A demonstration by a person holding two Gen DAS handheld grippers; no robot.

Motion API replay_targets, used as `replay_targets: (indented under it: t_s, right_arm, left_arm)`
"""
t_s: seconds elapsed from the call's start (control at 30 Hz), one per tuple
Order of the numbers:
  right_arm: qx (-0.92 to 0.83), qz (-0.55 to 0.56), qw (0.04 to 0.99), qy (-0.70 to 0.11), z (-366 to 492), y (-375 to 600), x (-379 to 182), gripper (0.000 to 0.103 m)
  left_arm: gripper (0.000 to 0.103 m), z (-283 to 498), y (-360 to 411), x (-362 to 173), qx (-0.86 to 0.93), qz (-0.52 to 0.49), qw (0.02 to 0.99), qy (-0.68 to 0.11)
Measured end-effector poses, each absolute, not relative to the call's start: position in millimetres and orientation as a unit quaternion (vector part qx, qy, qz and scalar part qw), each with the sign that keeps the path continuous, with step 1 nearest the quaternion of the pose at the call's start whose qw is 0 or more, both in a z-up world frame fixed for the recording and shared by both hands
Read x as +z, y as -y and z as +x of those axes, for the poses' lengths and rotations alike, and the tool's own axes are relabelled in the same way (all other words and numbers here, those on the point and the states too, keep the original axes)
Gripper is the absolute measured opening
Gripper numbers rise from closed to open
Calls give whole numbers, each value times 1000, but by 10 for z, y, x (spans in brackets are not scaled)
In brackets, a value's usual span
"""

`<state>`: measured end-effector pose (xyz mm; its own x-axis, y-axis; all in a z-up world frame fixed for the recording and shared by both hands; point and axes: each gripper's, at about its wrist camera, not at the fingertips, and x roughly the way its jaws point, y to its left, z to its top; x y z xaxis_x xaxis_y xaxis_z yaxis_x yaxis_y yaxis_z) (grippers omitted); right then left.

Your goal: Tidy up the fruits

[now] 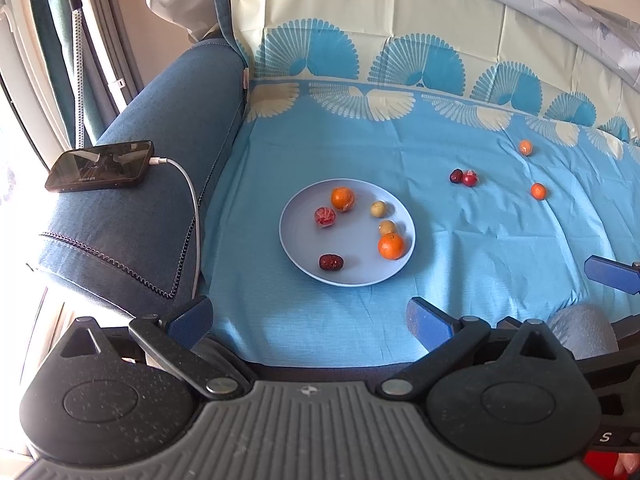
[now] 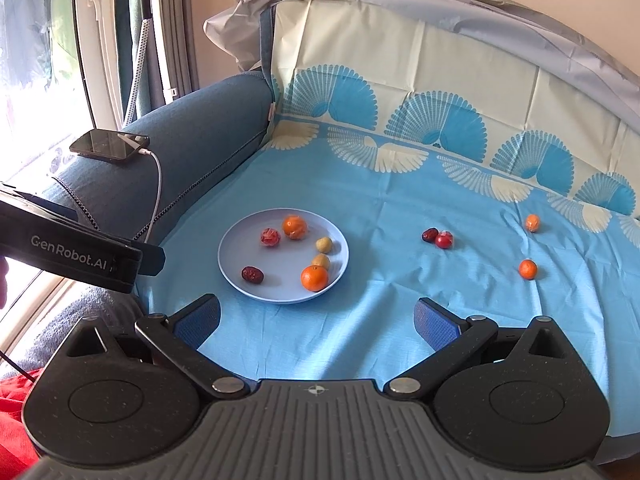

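A pale blue plate (image 1: 304,256) (image 2: 236,256) rests on the blue cloth and holds several fruits: two oranges (image 1: 391,246) (image 2: 314,278), two small yellow fruits, a red wrapped fruit (image 1: 324,217) and a dark date (image 1: 331,262) (image 2: 252,274). Off the plate to the right lie a dark date (image 1: 455,176) (image 2: 430,235) touching a red fruit (image 1: 470,178) (image 2: 444,239), and two small oranges (image 1: 538,191) (image 2: 528,269) farther right. My left gripper (image 1: 310,320) is open and empty, near the plate's front. My right gripper (image 2: 318,320) is open and empty too.
A phone (image 1: 100,171) (image 2: 109,147) on a white charging cable lies on the blue sofa armrest at the left. The cloth runs up the backrest behind. The left gripper's body (image 2: 80,252) shows at the left of the right wrist view. A window is at far left.
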<state>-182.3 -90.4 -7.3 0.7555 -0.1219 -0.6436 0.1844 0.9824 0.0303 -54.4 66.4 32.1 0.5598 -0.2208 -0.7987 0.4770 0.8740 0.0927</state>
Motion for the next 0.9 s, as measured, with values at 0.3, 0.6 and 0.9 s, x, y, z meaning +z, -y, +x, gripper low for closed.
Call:
replay_targets:
  t_s: [0.3, 0.6, 0.9]
  right_arm:
    - [-81, 48, 933, -347, -1781, 937, -111, 102]
    - [-83, 49, 932, -349, -1766, 936, -119, 102]
    - [-87, 52, 933, -345, -1783, 956, -119, 102]
  left_arm:
    - [103, -499, -614, 277, -201, 156, 866, -430]
    - [103, -484, -616, 256, -200, 154, 865, -434]
    - [103, -471, -589, 250, -196, 157, 865, -434]
